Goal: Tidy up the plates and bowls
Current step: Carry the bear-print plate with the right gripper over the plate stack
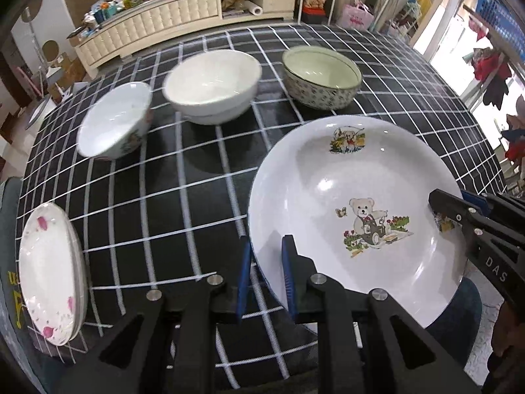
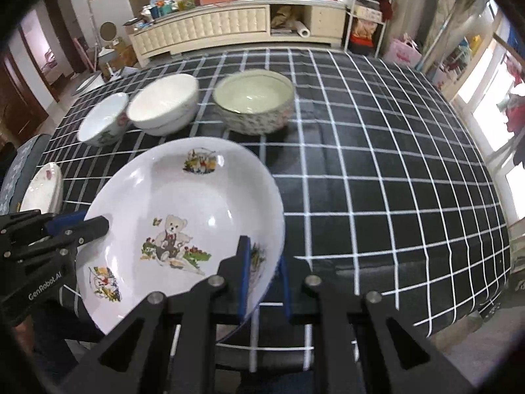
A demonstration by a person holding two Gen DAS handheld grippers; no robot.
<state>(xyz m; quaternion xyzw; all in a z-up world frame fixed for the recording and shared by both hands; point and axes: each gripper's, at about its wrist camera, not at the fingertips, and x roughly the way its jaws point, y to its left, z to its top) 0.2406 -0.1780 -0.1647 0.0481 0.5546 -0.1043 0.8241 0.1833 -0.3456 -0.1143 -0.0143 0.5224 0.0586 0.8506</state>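
A large white plate with teddy-bear prints [image 1: 354,203] [image 2: 183,229] is held above the near edge of the checked table. My left gripper [image 1: 266,272] is shut on its left rim; it shows in the right wrist view [image 2: 98,226]. My right gripper [image 2: 264,272] is shut on its right rim; it shows in the left wrist view [image 1: 439,203]. Three bowls stand in a row at the back: a small flowered bowl [image 1: 115,121] [image 2: 105,118], a plain white bowl [image 1: 213,85] [image 2: 164,103], a green patterned bowl [image 1: 321,77] [image 2: 254,105]. A stack of pink-flowered plates [image 1: 49,279] [image 2: 44,187] lies at the left.
The table has a black cloth with white grid lines [image 2: 377,180]; its right half holds nothing. A cream sideboard [image 2: 229,26] with clutter stands behind the table. A chair back [image 2: 23,164] is at the left edge.
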